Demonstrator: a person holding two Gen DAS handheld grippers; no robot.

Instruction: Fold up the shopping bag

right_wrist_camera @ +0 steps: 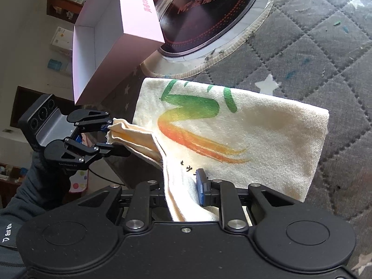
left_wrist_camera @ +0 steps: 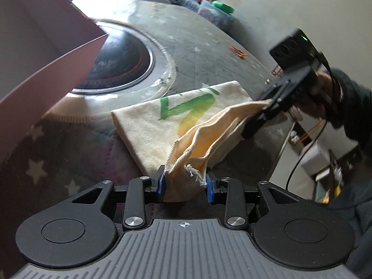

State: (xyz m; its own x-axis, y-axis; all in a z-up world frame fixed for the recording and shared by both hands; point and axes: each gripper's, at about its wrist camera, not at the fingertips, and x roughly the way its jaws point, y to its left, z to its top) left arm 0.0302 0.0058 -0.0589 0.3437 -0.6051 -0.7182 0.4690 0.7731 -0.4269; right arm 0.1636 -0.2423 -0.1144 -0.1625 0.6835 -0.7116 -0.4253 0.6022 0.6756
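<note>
Cream canvas shopping bag with green-orange print (right_wrist_camera: 232, 139) lies mid-frame on the grey quilted cover (right_wrist_camera: 313, 46), your left gripper (left_wrist_camera: 185, 181) and right gripper (right_wrist_camera: 183, 191) each pinching a near-edge corner, apparently firmly, so carry both corners over level, keeping edges aligned.

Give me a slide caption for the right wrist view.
Both grippers, right and left, pinch one edge of a cream shopping bag on a quilted mat.
</note>
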